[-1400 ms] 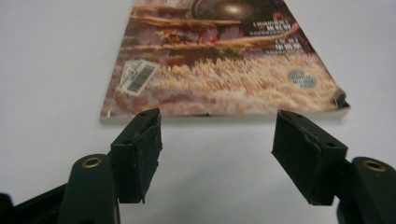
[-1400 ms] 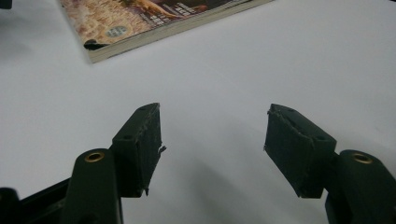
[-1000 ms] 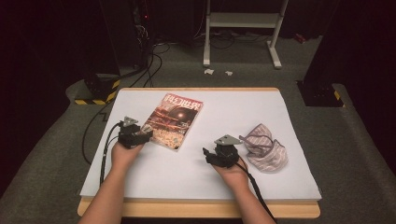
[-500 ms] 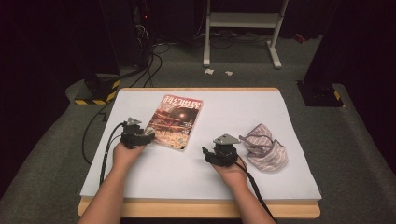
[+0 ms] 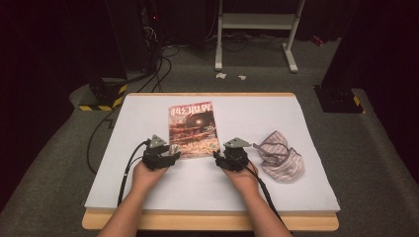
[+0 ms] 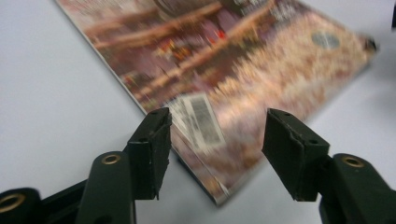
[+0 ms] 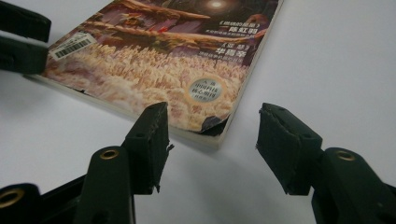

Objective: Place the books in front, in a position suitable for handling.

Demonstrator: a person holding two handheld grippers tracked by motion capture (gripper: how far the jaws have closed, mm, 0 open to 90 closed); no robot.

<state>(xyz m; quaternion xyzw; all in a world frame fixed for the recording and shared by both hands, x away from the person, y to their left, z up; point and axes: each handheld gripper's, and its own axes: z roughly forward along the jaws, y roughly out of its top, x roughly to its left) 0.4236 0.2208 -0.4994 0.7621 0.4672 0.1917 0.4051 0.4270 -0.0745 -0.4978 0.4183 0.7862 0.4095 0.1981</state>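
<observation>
So we've got the magazine lying flat a bit left of the middle of the high view, on the white sheet covering the bench, and both tools parked at its near corners: the left gripper at the lower left corner, the right gripper at the lower right one. Both sets of fingers have just been closing in, but they're still apart with nothing pinched. In the left gripper view the barcode corner sits between the fingers without touching either one, and in the right gripper view the scuffed corner is just ahead of the gap. What worries us: the thing is thin and lies flush on the sheet, so the fingers could easily skate over the cover or shove the whole magazine away toward the top of the frame instead of getting under an edge. We could also end up catching only the cover page and bending or tearing it, since that right corner already looks chewed. If one side grabs first, it'll probably swivel. Count-wise: one magazine, two grippers, one crumpled striped cloth off to the right, well apart from the action, and one bench
</observation>
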